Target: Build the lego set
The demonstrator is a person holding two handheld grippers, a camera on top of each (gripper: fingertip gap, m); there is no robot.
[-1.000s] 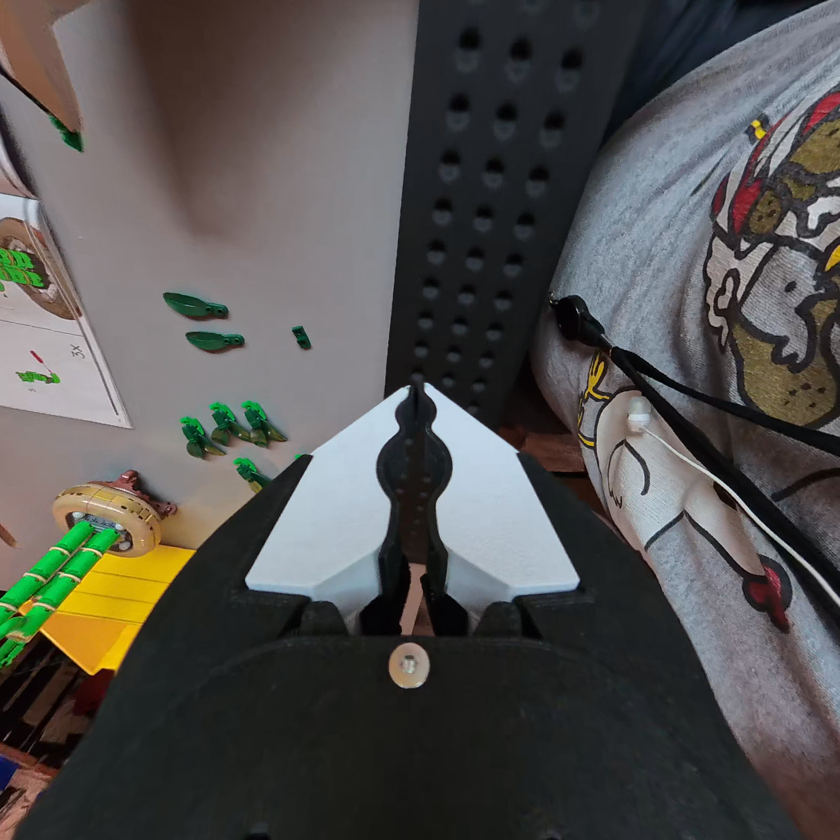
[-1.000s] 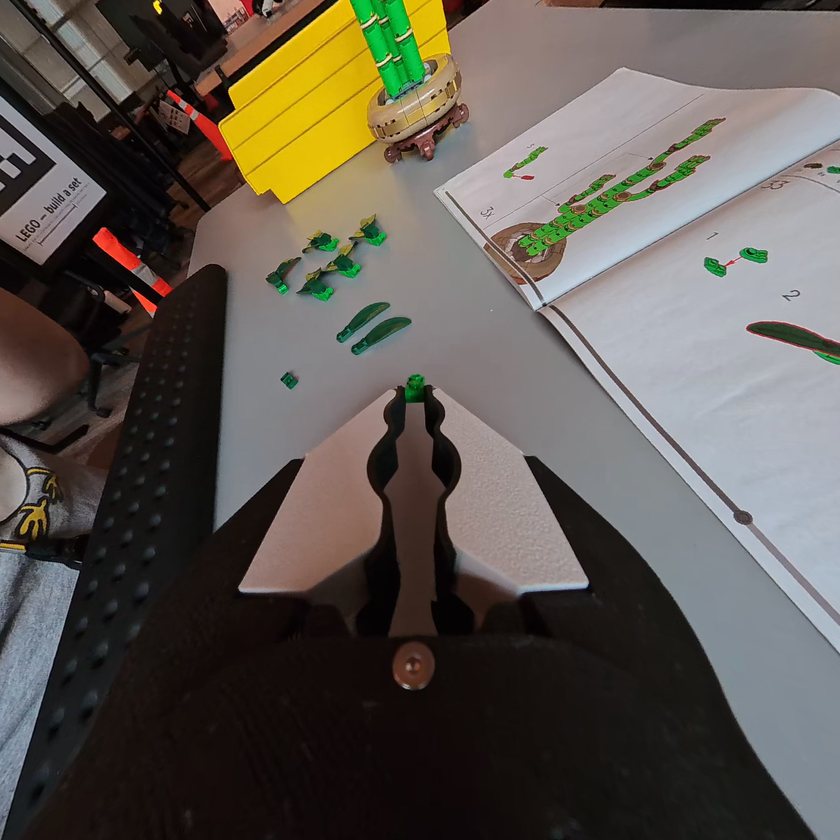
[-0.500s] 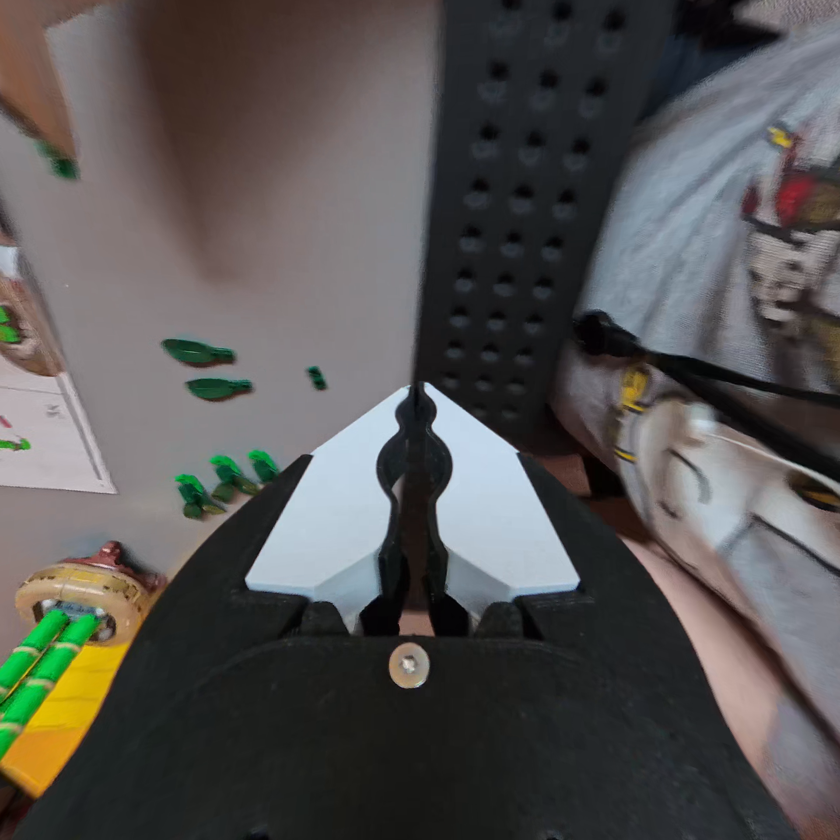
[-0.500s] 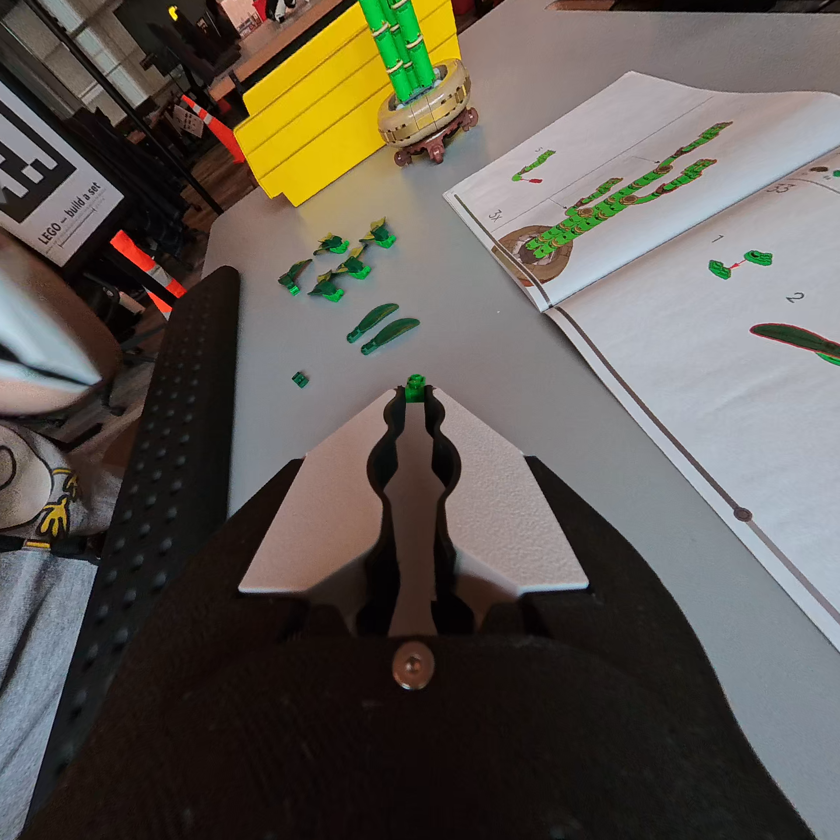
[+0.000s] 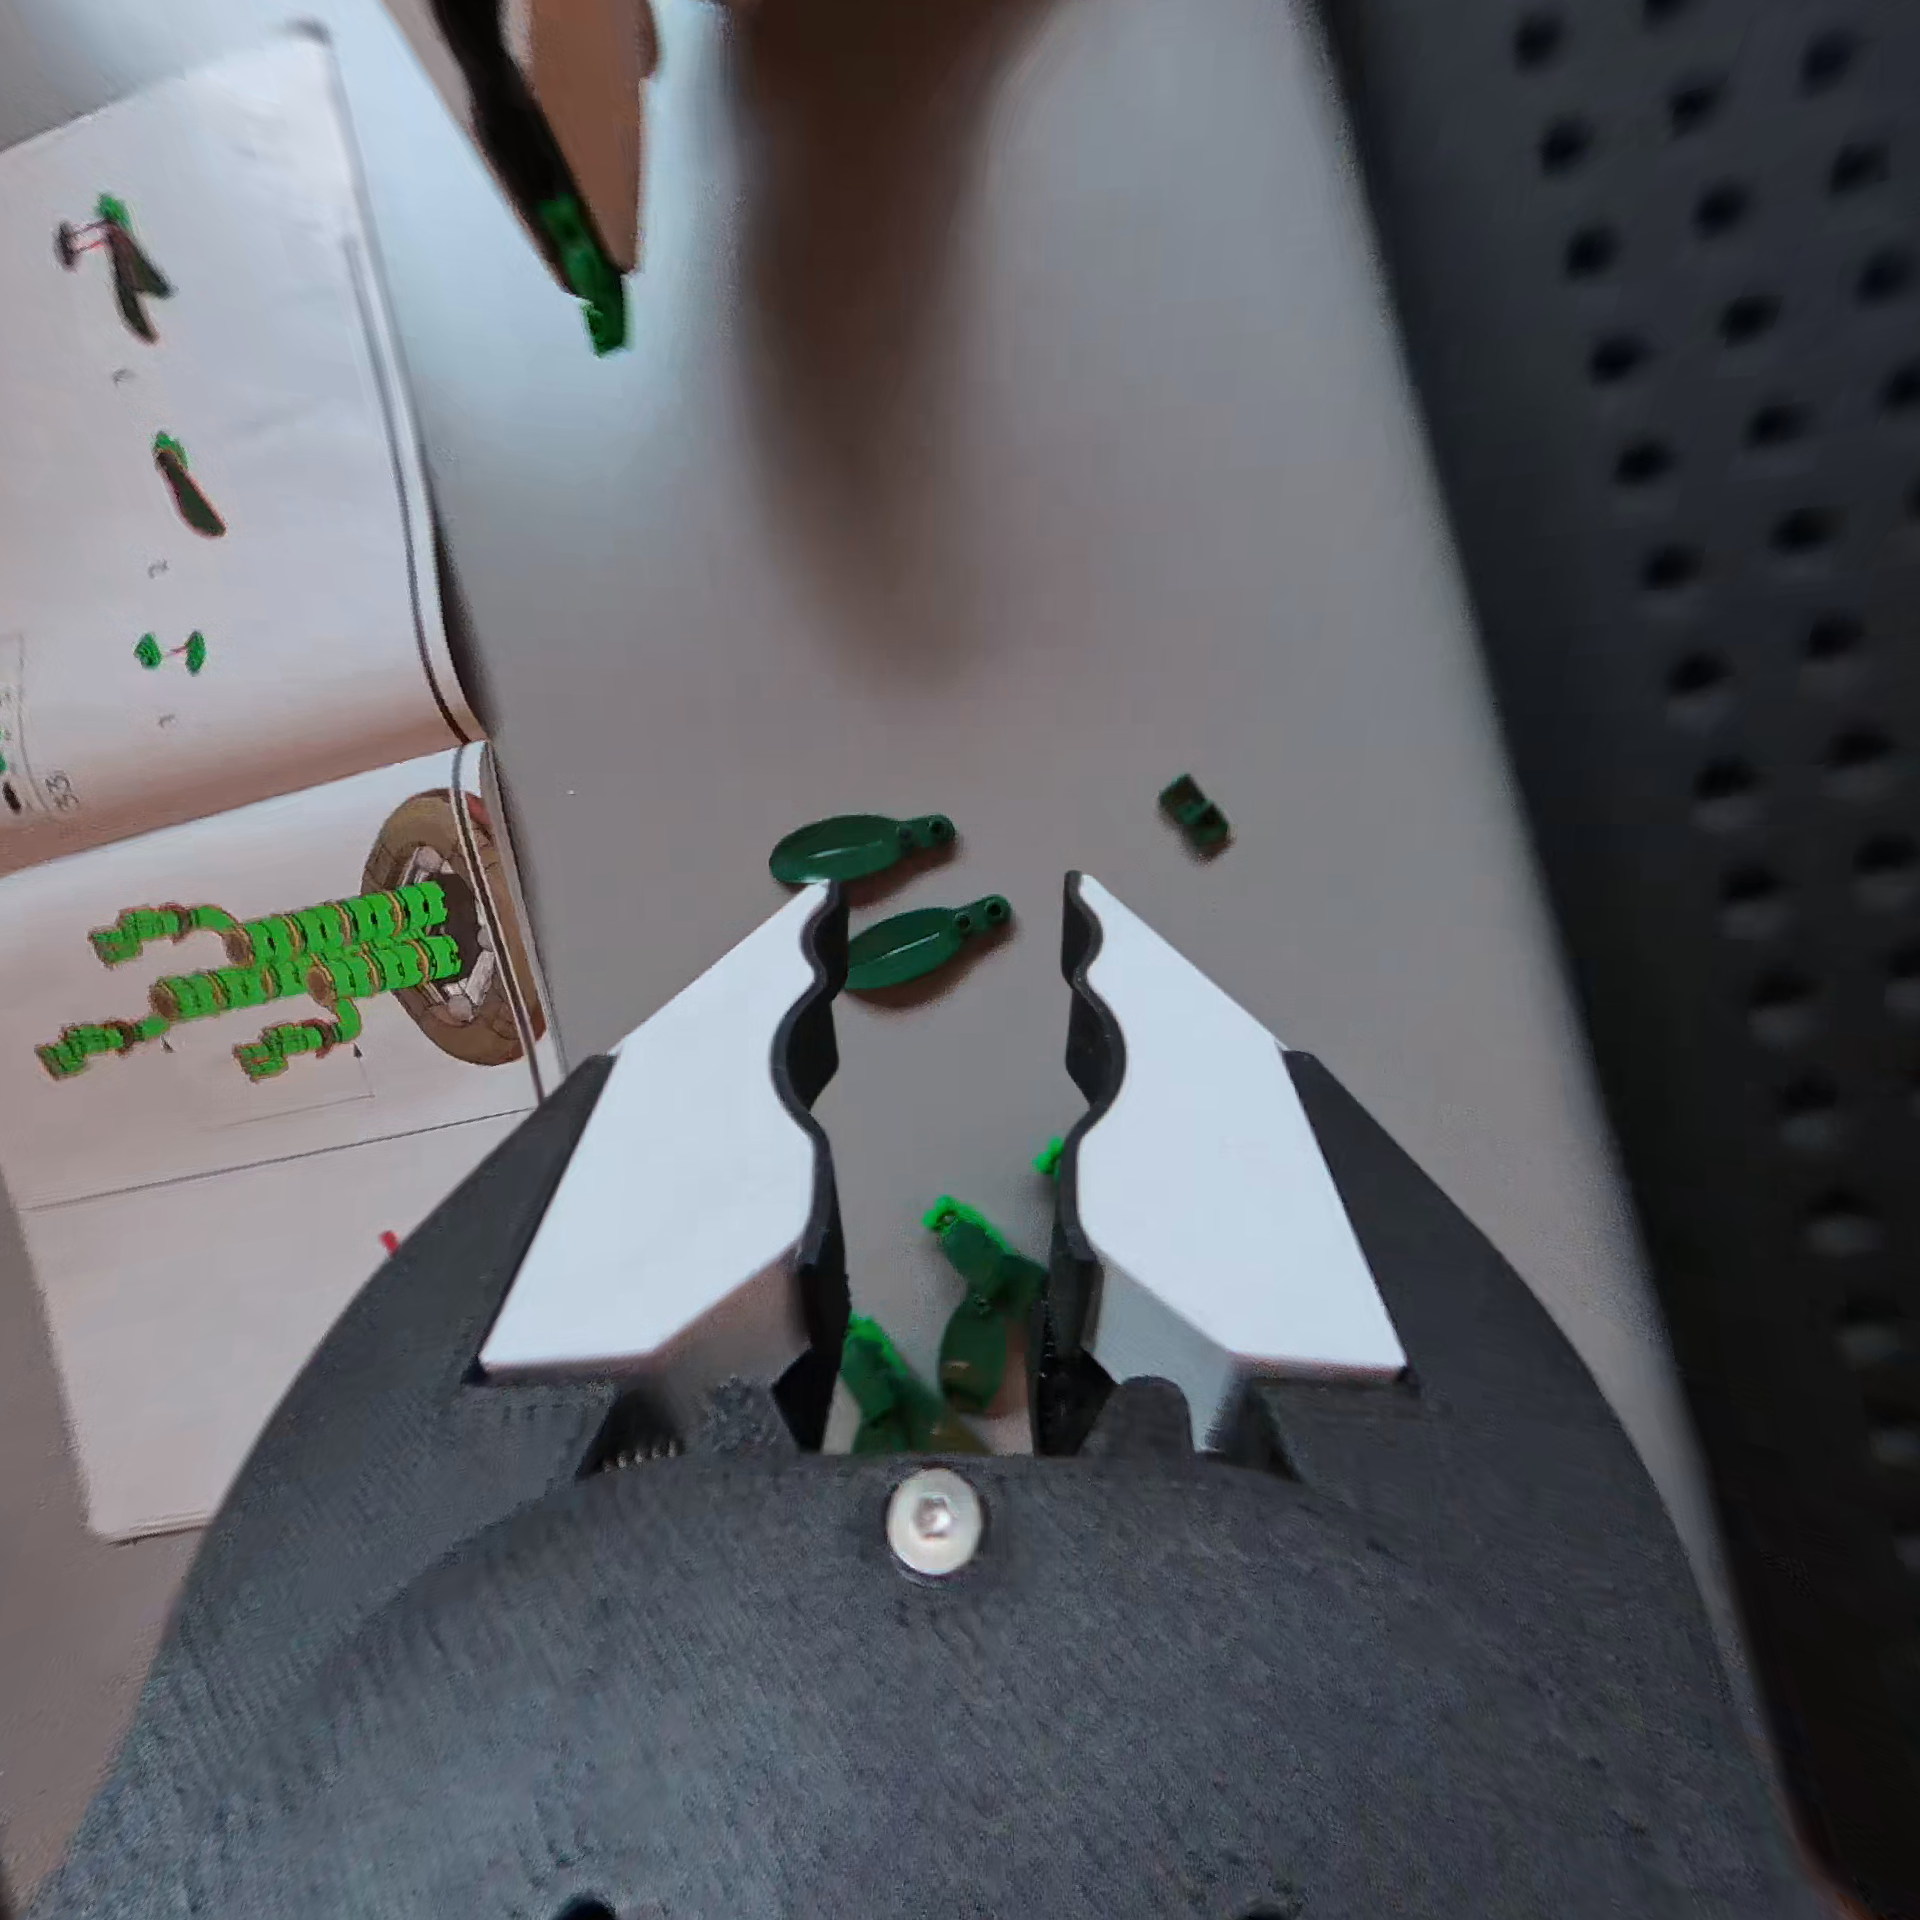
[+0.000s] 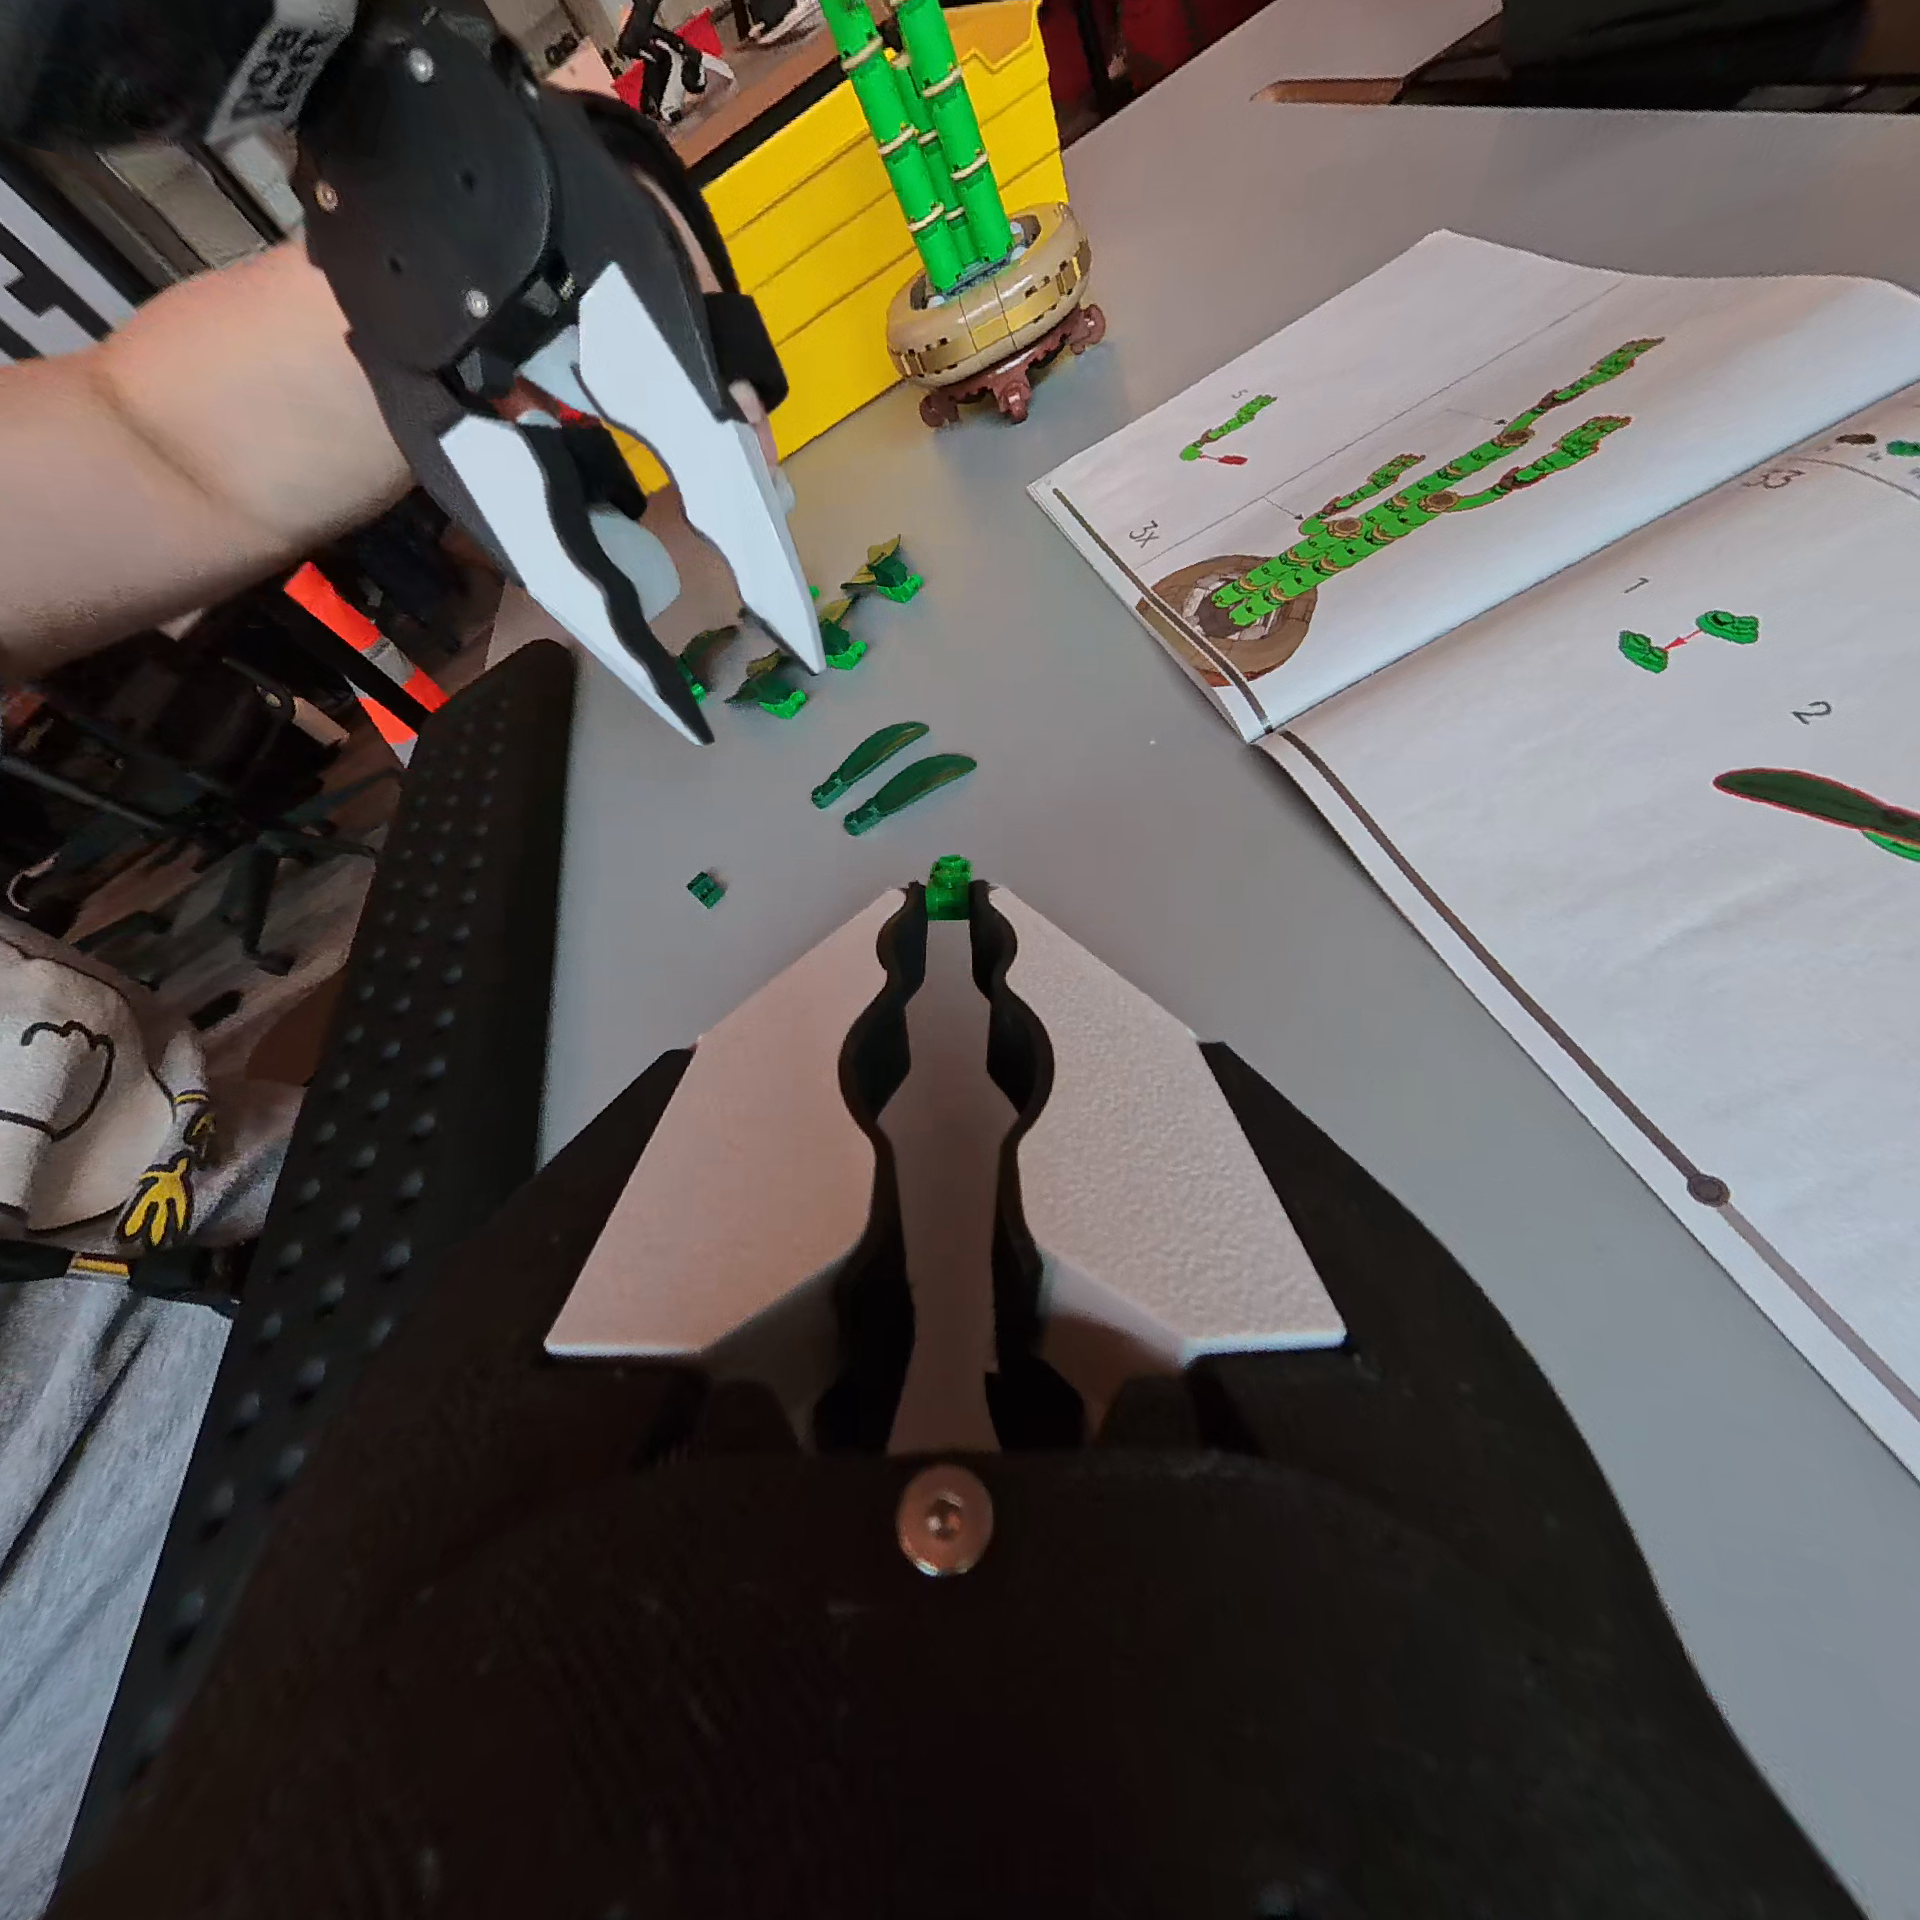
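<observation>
My right gripper (image 6: 948, 899) is shut on a small bright green lego piece (image 6: 948, 885), held above the grey table; it shows far off in the left wrist view (image 5: 594, 301). My left gripper (image 5: 948, 904) is open and empty, above two dark green leaf pieces (image 5: 914, 940); it also shows in the right wrist view (image 6: 764, 701). Several small green leaf assemblies (image 6: 779, 686) lie under it, seen between its fingers (image 5: 977, 1320). A tiny green clip (image 6: 705, 889) lies apart. The bamboo model (image 6: 966, 260) stands in its tan pot at the back.
The open instruction booklet (image 6: 1558, 582) covers the right side of the table. A yellow bin (image 6: 831, 239) stands behind the bamboo model. A black perforated chair back (image 6: 416, 1039) runs along the table's left edge. A person's forearm (image 6: 177, 457) holds the left gripper. Across from one pair of fingers to the other is roughly 12 cm. Measured from the fingertips, the tiny green clip (image 6: 705, 889) is 5 cm or so from the left gripper and 15 cm from the right. Look for it in the left wrist view (image 5: 1200, 817) too. To the bamboo model (image 6: 966, 260): left tips about 25 cm, right tips about 35 cm.
My left gripper has swung from the person's shirt and chair over to the table, opened, and now hovers above the leaf pieces. My right gripper has kept still with its green piece.
</observation>
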